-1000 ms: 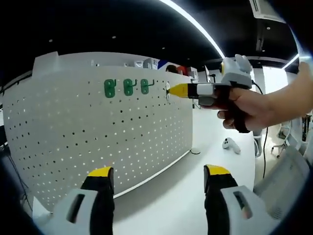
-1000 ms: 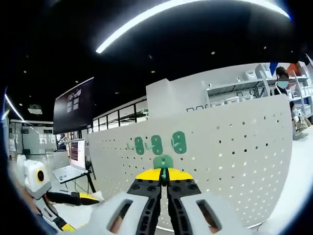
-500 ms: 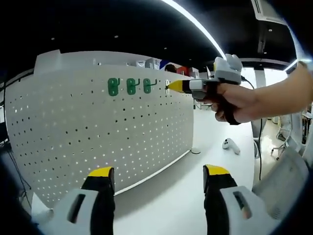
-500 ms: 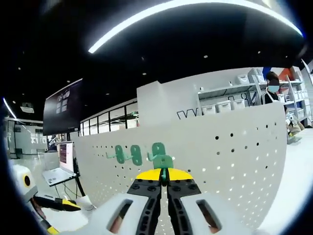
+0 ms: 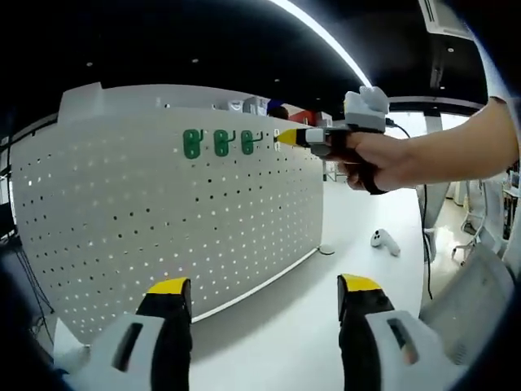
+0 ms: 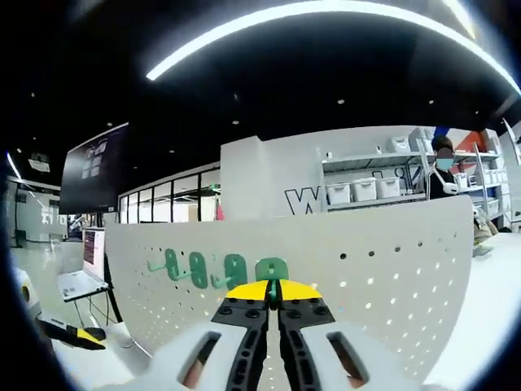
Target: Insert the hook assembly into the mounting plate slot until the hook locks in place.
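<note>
White pegboard (image 5: 163,220) stood upright on the white tabletop (image 5: 326,309), its right edge ending beside open tabletop. Three green hooks (image 5: 218,143) hung in a row near its top edge. A fourth green hook (image 6: 271,270) was pinched between the shut jaws of the right tool (image 6: 273,291), against the board just beside the row. The left tool (image 5: 264,297) hung well back from the board, jaws wide, nothing between them. One white controller (image 5: 384,241) lay on the tabletop.
</note>
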`<action>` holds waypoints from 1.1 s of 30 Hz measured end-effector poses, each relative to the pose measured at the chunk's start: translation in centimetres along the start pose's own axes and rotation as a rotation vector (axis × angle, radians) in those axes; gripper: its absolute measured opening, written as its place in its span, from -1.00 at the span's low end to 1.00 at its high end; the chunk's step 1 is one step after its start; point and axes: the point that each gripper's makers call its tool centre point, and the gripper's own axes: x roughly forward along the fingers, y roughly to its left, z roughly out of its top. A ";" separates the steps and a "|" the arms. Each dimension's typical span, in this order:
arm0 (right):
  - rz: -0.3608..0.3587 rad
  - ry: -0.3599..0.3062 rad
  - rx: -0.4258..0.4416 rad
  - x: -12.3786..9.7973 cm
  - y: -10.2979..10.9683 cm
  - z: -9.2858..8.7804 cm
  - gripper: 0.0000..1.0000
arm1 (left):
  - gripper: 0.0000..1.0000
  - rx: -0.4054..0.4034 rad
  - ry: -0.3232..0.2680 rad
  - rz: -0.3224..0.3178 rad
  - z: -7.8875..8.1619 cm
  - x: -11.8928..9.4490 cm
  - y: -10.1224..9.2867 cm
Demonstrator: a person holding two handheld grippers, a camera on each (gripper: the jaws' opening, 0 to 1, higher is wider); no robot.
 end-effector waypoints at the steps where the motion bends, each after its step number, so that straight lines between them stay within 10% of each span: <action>1: -0.002 0.004 -0.006 0.2 -0.1 -0.1 -0.99 | 0.50 -0.001 0.000 0.000 0.0 0.0 0.0; 33: -0.034 0.002 -0.022 1.7 -0.7 -0.3 -0.99 | 0.44 -0.005 0.026 0.021 -0.6 -1.2 0.8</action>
